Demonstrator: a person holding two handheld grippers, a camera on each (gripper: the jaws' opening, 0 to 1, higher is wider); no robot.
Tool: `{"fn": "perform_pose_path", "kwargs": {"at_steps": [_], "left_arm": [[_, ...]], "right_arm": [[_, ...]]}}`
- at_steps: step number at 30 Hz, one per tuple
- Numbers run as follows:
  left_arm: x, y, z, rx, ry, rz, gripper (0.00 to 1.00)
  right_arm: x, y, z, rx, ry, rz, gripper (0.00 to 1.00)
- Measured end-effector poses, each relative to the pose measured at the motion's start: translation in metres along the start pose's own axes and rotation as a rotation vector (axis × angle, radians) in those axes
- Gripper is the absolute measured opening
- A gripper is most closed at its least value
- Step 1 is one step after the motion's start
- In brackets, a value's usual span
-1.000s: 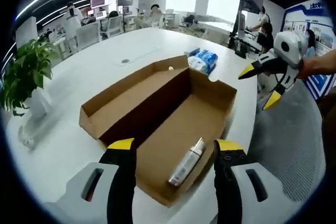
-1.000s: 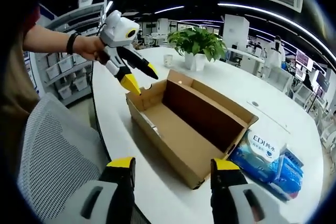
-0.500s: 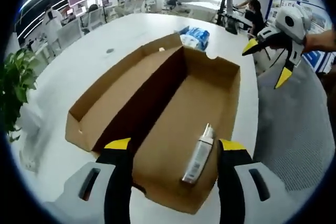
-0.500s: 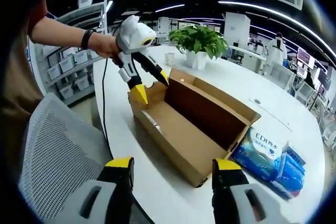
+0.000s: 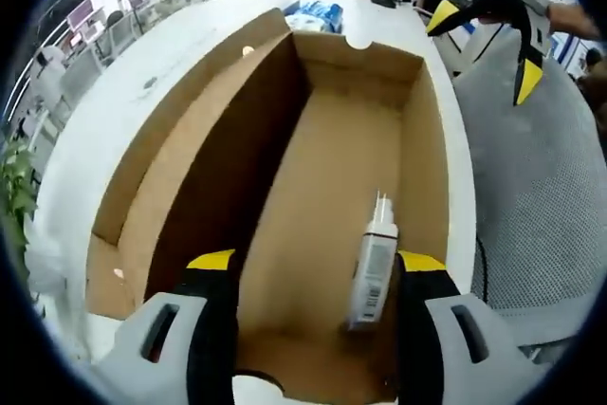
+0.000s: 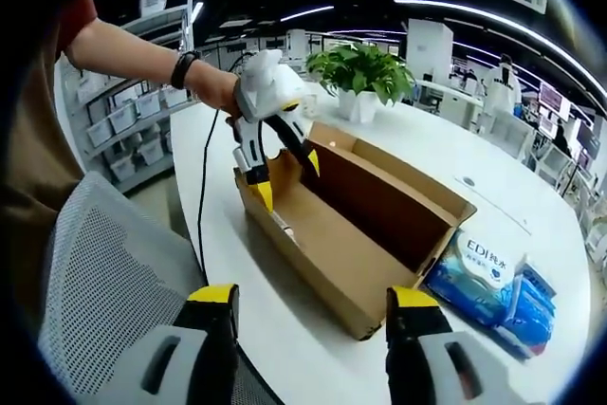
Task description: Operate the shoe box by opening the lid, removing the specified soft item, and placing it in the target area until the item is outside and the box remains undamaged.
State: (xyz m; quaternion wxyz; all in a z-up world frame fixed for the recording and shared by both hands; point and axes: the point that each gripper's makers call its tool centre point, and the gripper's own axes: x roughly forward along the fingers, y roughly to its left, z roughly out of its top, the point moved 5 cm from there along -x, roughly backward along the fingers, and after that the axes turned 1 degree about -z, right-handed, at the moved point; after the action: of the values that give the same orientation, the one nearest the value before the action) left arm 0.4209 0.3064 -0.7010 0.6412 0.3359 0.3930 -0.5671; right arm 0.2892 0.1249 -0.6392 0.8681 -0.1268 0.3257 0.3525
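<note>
On the white tabletop [image 5: 95,92] the shoe box [image 5: 313,177] sits with its lid already folded back at 9 o'clock, and the left hand-held gripper [image 5: 318,267] hangs over the near end with its jaws spread wide and nothing between them. The white bottle [image 5: 373,267] lies flat on the box floor against the wall at 3 o'clock, its nozzle pointing toward 12 o'clock. It is just inside the 3 o'clock jaw rather than centred, so the grip is not yet lined up. The likely trouble is that jaw catching or crushing the thin cardboard wall as the gripper goes down, because the bottle lies so close to it; closing off-centre could also squirt the smooth, rounded bottle sideways or pinch the box floor. In the right gripper view the left hand-held gripper [image 6: 283,177] is seen at 11 o'clock, tips dipping into the far end of the box [image 6: 356,225], while the right hand-held gripper [image 6: 308,301] waits low at 6 o'clock, well apart from the box, jaws wide and empty. A blue pack of tissues [image 6: 488,282] lies on the tabletop at 4 o'clock just beside the box, and a potted plant [image 6: 360,78] stands at 12 o'clock.
</note>
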Motion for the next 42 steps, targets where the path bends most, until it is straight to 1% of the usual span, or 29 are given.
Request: {"fn": "perform_pose_path", "kwargs": {"at_steps": [3, 8, 11, 13, 16, 19, 22, 23, 24, 25, 27, 30, 31, 32, 34, 36, 38, 40, 41, 42], "left_arm": [[0.006, -0.002, -0.001, 0.030, 0.028, -0.013, 0.65], [0.012, -0.004, 0.000, 0.073, 0.051, -0.021, 0.65], [0.014, -0.004, -0.001, 0.087, 0.048, -0.039, 0.66], [0.014, -0.003, 0.000, 0.122, 0.044, -0.034, 0.67], [0.014, -0.003, 0.002, 0.127, 0.050, -0.028, 0.70], [0.012, 0.002, 0.004, 0.125, 0.046, -0.003, 0.72], [0.008, 0.007, 0.006, 0.136, 0.035, 0.043, 0.65], [0.006, 0.007, 0.007, 0.139, 0.035, 0.041, 0.64], [0.005, 0.006, 0.008, 0.136, 0.031, 0.037, 0.65], [0.004, 0.002, 0.011, 0.126, 0.012, 0.016, 0.66], [0.004, -0.003, 0.013, 0.147, 0.009, 0.001, 0.66], [0.008, -0.012, 0.010, 0.179, 0.034, -0.051, 0.64], [0.011, -0.008, 0.007, 0.197, 0.045, -0.043, 0.62], [0.015, -0.006, 0.003, 0.217, 0.071, -0.041, 0.61], [0.018, -0.007, 0.000, 0.242, 0.090, -0.030, 0.61], [0.024, -0.006, -0.005, 0.241, 0.091, -0.030, 0.60], [0.024, -0.005, -0.004, 0.236, 0.088, -0.030, 0.58], [0.027, 0.000, -0.005, 0.224, 0.092, -0.004, 0.53], [0.029, 0.004, -0.006, 0.218, 0.102, 0.025, 0.50], [0.030, 0.005, -0.007, 0.213, 0.114, 0.034, 0.42]], "right_arm": [[-0.001, -0.001, -0.001, 0.009, 0.004, -0.003, 0.61], [-0.004, -0.002, -0.004, 0.022, 0.005, -0.013, 0.61], [-0.004, -0.002, -0.005, 0.032, 0.006, -0.016, 0.61], [-0.004, -0.002, -0.005, 0.036, 0.005, -0.017, 0.61], [-0.004, -0.002, -0.006, 0.039, 0.004, -0.018, 0.61], [-0.004, -0.002, -0.005, 0.039, 0.005, -0.018, 0.61], [-0.005, -0.002, -0.005, 0.039, 0.004, -0.018, 0.61], [-0.005, -0.002, -0.005, 0.038, 0.005, -0.018, 0.61], [-0.005, -0.002, -0.005, 0.035, 0.007, -0.018, 0.61], [-0.005, -0.003, -0.006, 0.034, 0.007, -0.019, 0.61], [-0.006, -0.003, -0.005, 0.037, 0.005, -0.019, 0.61], [-0.006, -0.004, -0.005, 0.038, 0.003, -0.022, 0.61], [-0.006, -0.003, -0.005, 0.039, 0.003, -0.022, 0.61], [-0.006, -0.003, -0.005, 0.037, 0.004, -0.021, 0.61], [-0.005, -0.002, -0.005, 0.035, 0.006, -0.022, 0.61], [-0.006, -0.002, -0.006, 0.036, 0.010, -0.024, 0.61], [-0.007, -0.002, -0.007, 0.042, 0.009, -0.027, 0.61], [-0.008, -0.003, -0.008, 0.058, 0.007, -0.029, 0.60], [-0.009, -0.003, -0.009, 0.062, 0.006, -0.029, 0.60], [-0.009, -0.003, -0.009, 0.063, 0.008, -0.031, 0.60]]}}
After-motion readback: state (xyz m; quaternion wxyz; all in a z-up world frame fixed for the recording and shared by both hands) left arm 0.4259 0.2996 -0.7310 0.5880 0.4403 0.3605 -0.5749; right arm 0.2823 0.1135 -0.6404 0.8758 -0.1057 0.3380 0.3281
